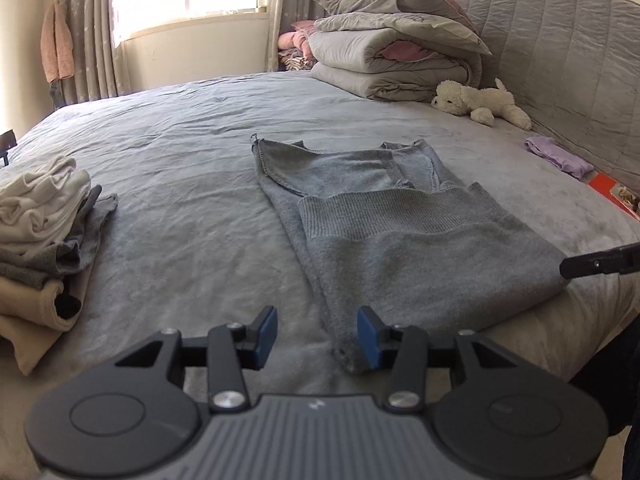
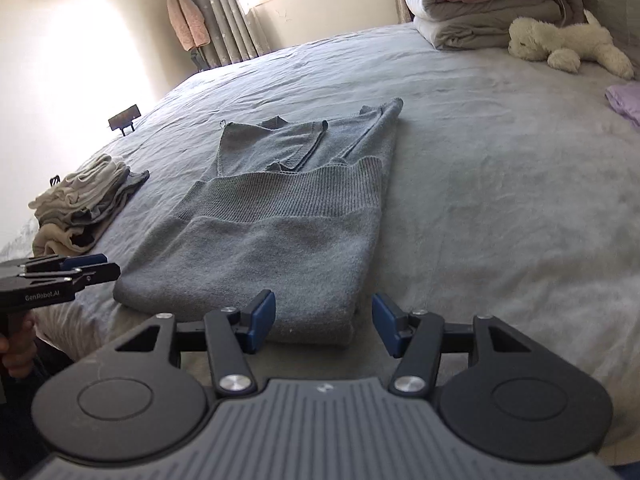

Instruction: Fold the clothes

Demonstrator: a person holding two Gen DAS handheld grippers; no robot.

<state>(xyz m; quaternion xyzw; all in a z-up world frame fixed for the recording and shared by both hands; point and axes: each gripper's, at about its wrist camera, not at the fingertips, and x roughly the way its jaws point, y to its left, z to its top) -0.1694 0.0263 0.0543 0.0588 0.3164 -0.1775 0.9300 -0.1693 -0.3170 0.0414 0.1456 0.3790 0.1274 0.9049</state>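
Observation:
A grey knitted sweater (image 1: pixel 420 248) lies on the bed, its lower half folded up over the chest so the ribbed hem runs across the middle. In the left wrist view my left gripper (image 1: pixel 318 334) is open at the sweater's near left corner; the cloth lies by the right pad and is not pinched. In the right wrist view my right gripper (image 2: pixel 324 324) is open around the sweater's (image 2: pixel 272 240) near right corner, pads clear of the cloth. The left gripper (image 2: pixel 100 266) shows at the left edge, held by a hand (image 2: pixel 16 344). A right-gripper finger (image 1: pixel 600 266) pokes in from the right edge.
A pile of folded clothes (image 1: pixel 44 216) sits on the bed's left side. Stacked quilts (image 1: pixel 396 56), a white plush dog (image 1: pixel 480 102) and a purple cloth (image 1: pixel 558 156) lie by the padded headboard (image 1: pixel 560 40). The grey bedsheet (image 1: pixel 180 160) is bare between pile and sweater.

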